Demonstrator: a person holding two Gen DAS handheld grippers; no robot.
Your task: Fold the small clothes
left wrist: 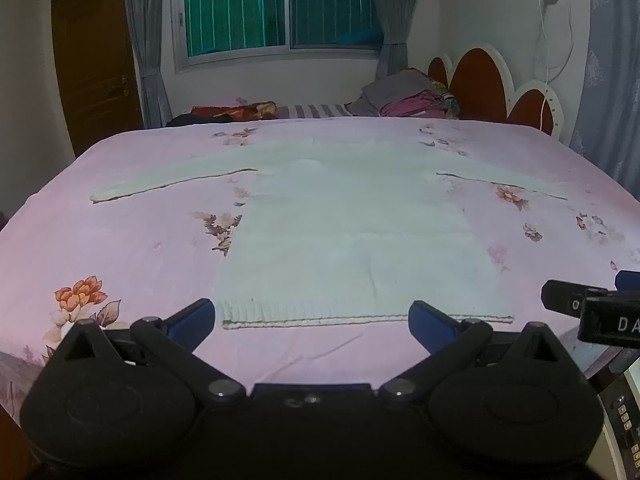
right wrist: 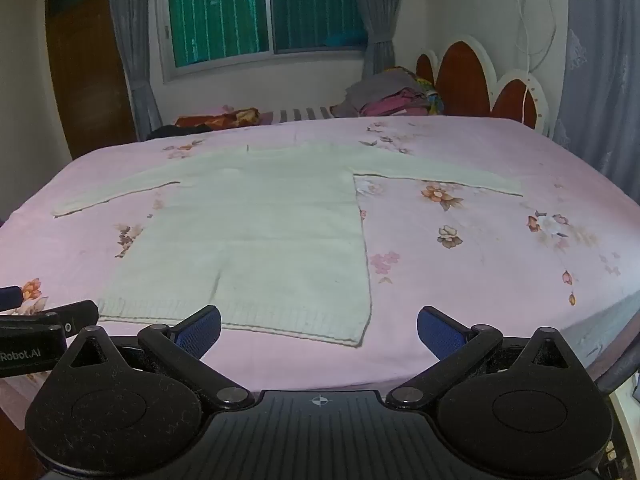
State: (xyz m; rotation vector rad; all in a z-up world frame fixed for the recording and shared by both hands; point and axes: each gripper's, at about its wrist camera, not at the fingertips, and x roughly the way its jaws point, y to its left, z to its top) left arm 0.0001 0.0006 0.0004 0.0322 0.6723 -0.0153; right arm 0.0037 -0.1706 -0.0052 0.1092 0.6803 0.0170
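A pale knitted sweater (left wrist: pixel 352 232) lies flat on the pink flowered bedsheet (left wrist: pixel 120 248), sleeves spread to both sides and the ribbed hem toward me. My left gripper (left wrist: pixel 312 322) hovers open just short of the hem, with nothing between its blue pads. In the right wrist view the same sweater (right wrist: pixel 248 240) lies left of centre. My right gripper (right wrist: pixel 319 332) is open near the hem's right corner and holds nothing. The right gripper's tip (left wrist: pixel 576 304) shows at the right edge of the left wrist view.
A pile of folded clothes (left wrist: pixel 404 100) sits at the far side by the red and white headboard (left wrist: pixel 492 88). A dark and orange cloth (left wrist: pixel 232 112) lies at the far left. Behind are a window with curtains (left wrist: pixel 280 4) and a wooden door (left wrist: pixel 96 60).
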